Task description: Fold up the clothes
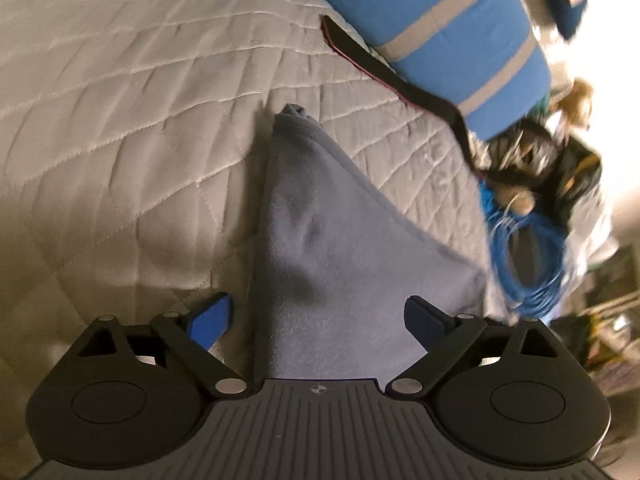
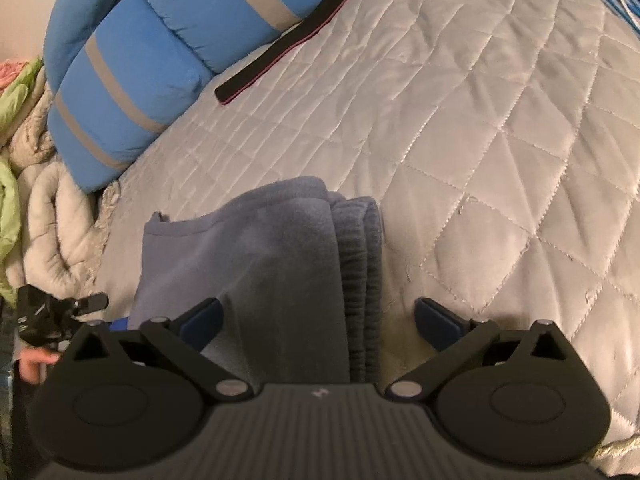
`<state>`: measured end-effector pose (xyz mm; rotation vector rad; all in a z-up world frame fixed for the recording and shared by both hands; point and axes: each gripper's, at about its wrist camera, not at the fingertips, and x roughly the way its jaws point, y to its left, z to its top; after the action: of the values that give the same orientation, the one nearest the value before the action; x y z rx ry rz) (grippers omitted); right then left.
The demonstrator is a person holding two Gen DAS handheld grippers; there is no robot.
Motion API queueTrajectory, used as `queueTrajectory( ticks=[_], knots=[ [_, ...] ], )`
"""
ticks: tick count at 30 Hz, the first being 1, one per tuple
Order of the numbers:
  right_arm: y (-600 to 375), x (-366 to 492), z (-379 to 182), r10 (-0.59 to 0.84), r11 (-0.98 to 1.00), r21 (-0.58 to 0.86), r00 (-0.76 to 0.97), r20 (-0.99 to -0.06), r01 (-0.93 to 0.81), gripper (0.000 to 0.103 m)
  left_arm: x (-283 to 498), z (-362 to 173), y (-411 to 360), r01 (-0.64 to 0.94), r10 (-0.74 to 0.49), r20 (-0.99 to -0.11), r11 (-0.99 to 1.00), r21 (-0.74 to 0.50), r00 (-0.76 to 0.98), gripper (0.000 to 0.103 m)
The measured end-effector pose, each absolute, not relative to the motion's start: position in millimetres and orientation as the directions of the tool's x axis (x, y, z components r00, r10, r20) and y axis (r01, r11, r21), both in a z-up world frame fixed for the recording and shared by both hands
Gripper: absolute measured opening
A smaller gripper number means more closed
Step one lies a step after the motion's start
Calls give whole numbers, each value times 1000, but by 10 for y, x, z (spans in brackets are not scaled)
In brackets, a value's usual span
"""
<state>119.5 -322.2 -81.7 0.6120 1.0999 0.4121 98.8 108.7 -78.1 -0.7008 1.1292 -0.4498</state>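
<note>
A grey-blue fleece garment (image 1: 316,248) lies folded on the quilted beige bedspread (image 1: 120,120). In the left wrist view it tapers to a point away from me, and my left gripper (image 1: 320,320) stands open over its near end, blue pads wide apart and clear of the cloth. In the right wrist view the same garment (image 2: 272,256) shows its ribbed waistband (image 2: 360,264) on the right side. My right gripper (image 2: 320,320) hangs open above it, with neither pad pressing on the fabric.
A blue sleeping bag with grey bands (image 2: 160,52) and a black strap (image 2: 280,44) lie at the far side of the bed. Coiled blue cable (image 1: 528,264) and clutter sit at the bed's edge. A rumpled beige and green duvet (image 2: 36,200) is at left. A hand (image 2: 32,364) shows low left.
</note>
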Motion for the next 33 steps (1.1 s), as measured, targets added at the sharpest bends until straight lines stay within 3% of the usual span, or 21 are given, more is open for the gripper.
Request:
queueTrajectory(
  ticks=[5, 11, 13, 14, 15, 16, 17, 23, 33],
  knots=[
    [-3402, 1279, -987, 755, 583, 812, 353, -553, 26, 101, 1059, -861, 1204, -47, -725, -583, 612, -790, 366, 93],
    [-3295, 1323, -1023, 795, 553, 833, 305, -525, -5, 99, 1087, -944, 1109, -35, -777, -542, 562, -826, 320, 93],
    [-3281, 1308, -1020, 791, 562, 827, 299, -534, -10, 84, 1094, -944, 1059, -19, -782, -543, 565, -825, 307, 92],
    [-3284, 1294, -1018, 779, 576, 817, 306, -547, -8, 58, 1097, -944, 1034, -11, -784, -543, 567, -824, 300, 90],
    [-3288, 1281, -1016, 768, 590, 807, 313, -559, -5, 33, 1098, -946, 1017, -9, -781, -551, 574, -819, 293, 73],
    [-3291, 1267, -1014, 756, 604, 797, 319, -572, -2, 32, 1092, -955, 1017, -20, -766, -576, 596, -803, 287, 25],
    [-3295, 1253, -1010, 746, 615, 789, 326, -581, -3, 30, 1086, -964, 1024, -30, -753, -595, 613, -790, 282, 19],
    [-3308, 1208, -948, 789, 563, 824, 340, -512, -66, 28, 1031, -741, 1059, 46, -738, -584, 632, -773, 338, 17],
    [-3234, 1248, -899, 798, 553, 828, 346, -494, -92, 28, 924, -540, 1293, 43, -715, -558, 630, -775, 421, 9]
  ],
)
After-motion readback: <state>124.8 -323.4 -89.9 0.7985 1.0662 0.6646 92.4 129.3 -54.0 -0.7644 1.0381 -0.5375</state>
